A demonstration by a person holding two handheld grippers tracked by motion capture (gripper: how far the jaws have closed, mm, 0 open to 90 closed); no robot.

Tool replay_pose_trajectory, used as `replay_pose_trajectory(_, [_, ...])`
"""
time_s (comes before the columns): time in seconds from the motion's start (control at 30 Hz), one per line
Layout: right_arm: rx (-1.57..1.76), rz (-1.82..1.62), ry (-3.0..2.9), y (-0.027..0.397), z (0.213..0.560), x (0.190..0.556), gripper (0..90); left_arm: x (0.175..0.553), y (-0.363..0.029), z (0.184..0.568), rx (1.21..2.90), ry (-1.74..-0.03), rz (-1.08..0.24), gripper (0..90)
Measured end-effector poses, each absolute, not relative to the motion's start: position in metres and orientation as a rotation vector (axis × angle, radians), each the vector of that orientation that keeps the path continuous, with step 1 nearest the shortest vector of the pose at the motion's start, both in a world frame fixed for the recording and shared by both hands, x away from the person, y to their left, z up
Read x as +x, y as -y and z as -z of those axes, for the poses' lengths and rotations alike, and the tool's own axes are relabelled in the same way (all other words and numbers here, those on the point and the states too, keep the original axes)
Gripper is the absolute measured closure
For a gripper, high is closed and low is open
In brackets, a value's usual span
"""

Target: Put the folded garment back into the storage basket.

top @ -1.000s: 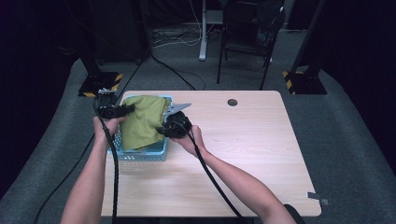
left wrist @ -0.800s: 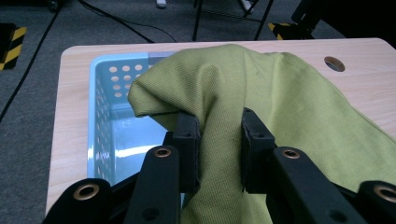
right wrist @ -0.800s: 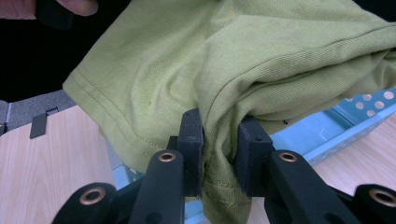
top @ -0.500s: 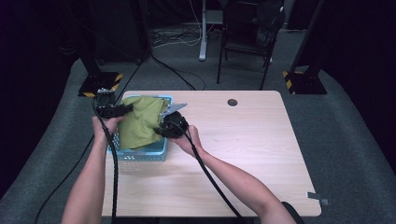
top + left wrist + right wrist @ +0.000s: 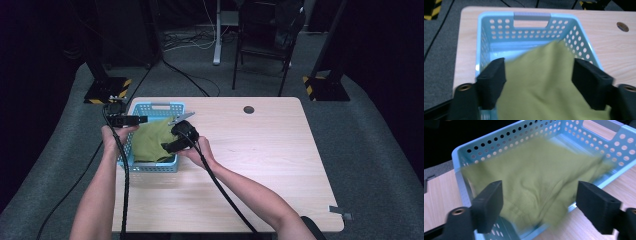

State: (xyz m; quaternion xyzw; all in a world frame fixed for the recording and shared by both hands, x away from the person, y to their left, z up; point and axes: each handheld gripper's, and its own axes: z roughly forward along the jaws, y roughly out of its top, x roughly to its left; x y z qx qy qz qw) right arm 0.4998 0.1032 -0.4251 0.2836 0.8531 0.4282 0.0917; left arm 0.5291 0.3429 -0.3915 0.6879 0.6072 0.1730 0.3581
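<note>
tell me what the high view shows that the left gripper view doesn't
The high view takes in the person's hands, the left gripper and right gripper from outside, a chair and floor cables. The left gripper view shows its own open jaws straddling the cloth and the basket's grey handle close up. Both share the green cloth, blue basket and table hole.

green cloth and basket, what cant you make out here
- Basket floor: mostly covered by the green cloth in both gripper views.
- Cloth near edge: cut off at the bottom of the left gripper view.
- Cloth weave and folds: motion-blurred in the right gripper view.
- Whether anything lies under the cloth: hidden.
- Gripper jaws: too small in the high view.
</note>
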Motion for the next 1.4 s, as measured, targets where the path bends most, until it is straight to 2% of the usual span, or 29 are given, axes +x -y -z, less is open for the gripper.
replay_pose_trajectory(0.23, [0.831, -1.259, -2.540, -0.101, 0.423, 0.498, 15.3, 0.526, -0.333, 0.396, 1.804, -1.534, -0.422, 13.0])
replay_pose_trajectory(0.47, [0.841, -1.261, -2.536, -0.093, 0.422, 0.497, 11.0, 0.524, -0.322, 0.399, 1.823, -1.504, -0.404, 8.0])
replay_pose_trajectory(0.93, [0.880, -1.241, -2.523, -0.062, 0.421, 0.498, 4.1, 0.523, -0.305, 0.412, 1.873, -1.452, -0.354, 5.0])
replay_pose_trajectory(1.4, [0.907, -1.230, -2.487, -0.035, 0.420, 0.492, 3.2, 0.514, -0.302, 0.415, 1.875, -1.426, -0.344, 4.0])
